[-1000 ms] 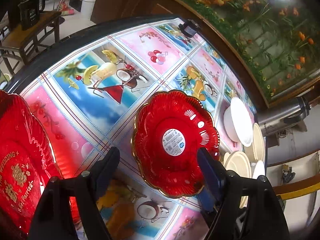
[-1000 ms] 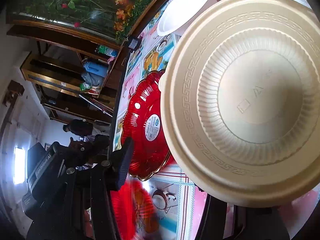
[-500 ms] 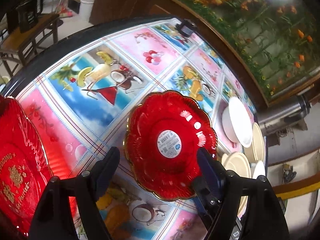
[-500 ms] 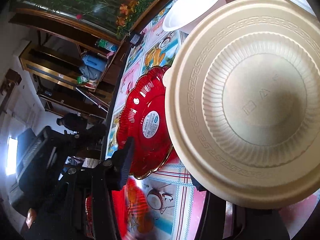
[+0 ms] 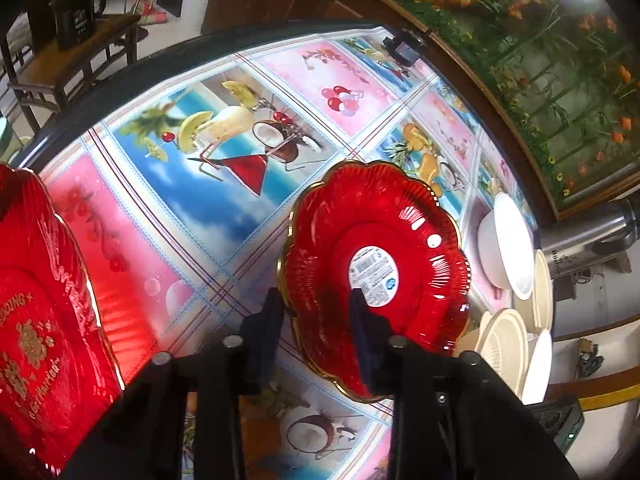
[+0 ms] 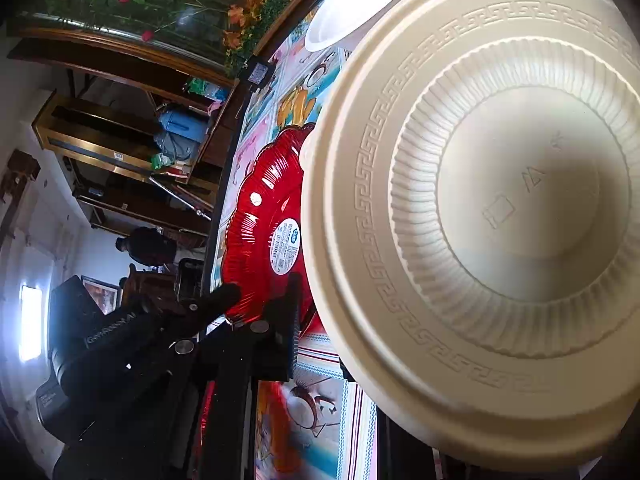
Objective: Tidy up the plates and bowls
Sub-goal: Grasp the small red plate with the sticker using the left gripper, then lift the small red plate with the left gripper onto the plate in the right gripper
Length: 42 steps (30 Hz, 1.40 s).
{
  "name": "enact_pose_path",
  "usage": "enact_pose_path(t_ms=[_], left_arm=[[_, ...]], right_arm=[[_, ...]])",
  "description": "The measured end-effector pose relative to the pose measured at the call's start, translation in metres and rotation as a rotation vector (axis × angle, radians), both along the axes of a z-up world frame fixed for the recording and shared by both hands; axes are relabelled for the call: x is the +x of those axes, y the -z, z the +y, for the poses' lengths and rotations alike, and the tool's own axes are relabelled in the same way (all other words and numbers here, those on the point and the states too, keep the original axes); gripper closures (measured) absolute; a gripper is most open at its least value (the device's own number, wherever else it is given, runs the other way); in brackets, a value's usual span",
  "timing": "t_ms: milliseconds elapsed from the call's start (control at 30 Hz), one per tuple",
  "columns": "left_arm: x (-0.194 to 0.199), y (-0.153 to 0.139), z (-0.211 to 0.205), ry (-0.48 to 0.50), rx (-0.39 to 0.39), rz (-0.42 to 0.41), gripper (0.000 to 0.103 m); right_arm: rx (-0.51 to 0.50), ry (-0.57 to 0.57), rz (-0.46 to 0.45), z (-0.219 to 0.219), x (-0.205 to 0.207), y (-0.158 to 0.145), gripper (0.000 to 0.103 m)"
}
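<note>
A red scalloped plate (image 5: pixel 376 264) with a gold rim and a white sticker lies on the picture tablecloth. My left gripper (image 5: pixel 316 308) has closed onto its near rim, one finger outside the edge and one over the plate. It also shows in the right wrist view (image 6: pixel 264 236), with the left gripper's fingers (image 6: pixel 224 300) at its edge. My right gripper is shut on a cream bowl (image 6: pixel 492 208) that fills the view and hides one finger. A second red plate (image 5: pixel 44 320) with gold lettering lies at the left.
A white bowl (image 5: pixel 508 244) and several cream plates and bowls (image 5: pixel 504 344) stand on the right of the table. A steel flask (image 5: pixel 592 240) lies beyond them. A small black device (image 5: pixel 406 50) sits at the far table edge. A framed flower picture runs along the back.
My left gripper's fingers have closed in from wide open onto the near rim of the red scalloped plate. The right gripper has tilted slightly with the cream bowl.
</note>
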<state>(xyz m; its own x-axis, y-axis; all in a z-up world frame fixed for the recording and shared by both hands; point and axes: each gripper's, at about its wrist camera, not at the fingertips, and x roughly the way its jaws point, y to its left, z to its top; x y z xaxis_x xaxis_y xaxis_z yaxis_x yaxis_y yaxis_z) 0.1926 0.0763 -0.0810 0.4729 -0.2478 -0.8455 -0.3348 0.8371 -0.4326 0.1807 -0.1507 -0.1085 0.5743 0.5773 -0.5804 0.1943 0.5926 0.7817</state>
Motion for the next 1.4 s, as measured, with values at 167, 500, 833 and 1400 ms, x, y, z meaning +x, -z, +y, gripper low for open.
enact_pose_path(t_ms=[167, 500, 833, 1400], left_arm=[[-0.004, 0.001, 0.002, 0.001, 0.041, -0.002, 0.093], [-0.012, -0.007, 0.003, 0.002, 0.076, -0.020, 0.095], [-0.023, -0.019, 0.009, 0.004, 0.054, -0.050, 0.095], [-0.078, -0.058, 0.023, 0.044, 0.153, -0.226, 0.094]], right_arm=[[-0.007, 0.002, -0.001, 0.000, 0.000, 0.000, 0.089], [0.005, -0.029, -0.004, 0.004, 0.001, -0.001, 0.087], [-0.010, -0.047, -0.064, 0.011, 0.002, -0.012, 0.087], [-0.123, -0.132, -0.295, 0.040, -0.030, -0.055, 0.087]])
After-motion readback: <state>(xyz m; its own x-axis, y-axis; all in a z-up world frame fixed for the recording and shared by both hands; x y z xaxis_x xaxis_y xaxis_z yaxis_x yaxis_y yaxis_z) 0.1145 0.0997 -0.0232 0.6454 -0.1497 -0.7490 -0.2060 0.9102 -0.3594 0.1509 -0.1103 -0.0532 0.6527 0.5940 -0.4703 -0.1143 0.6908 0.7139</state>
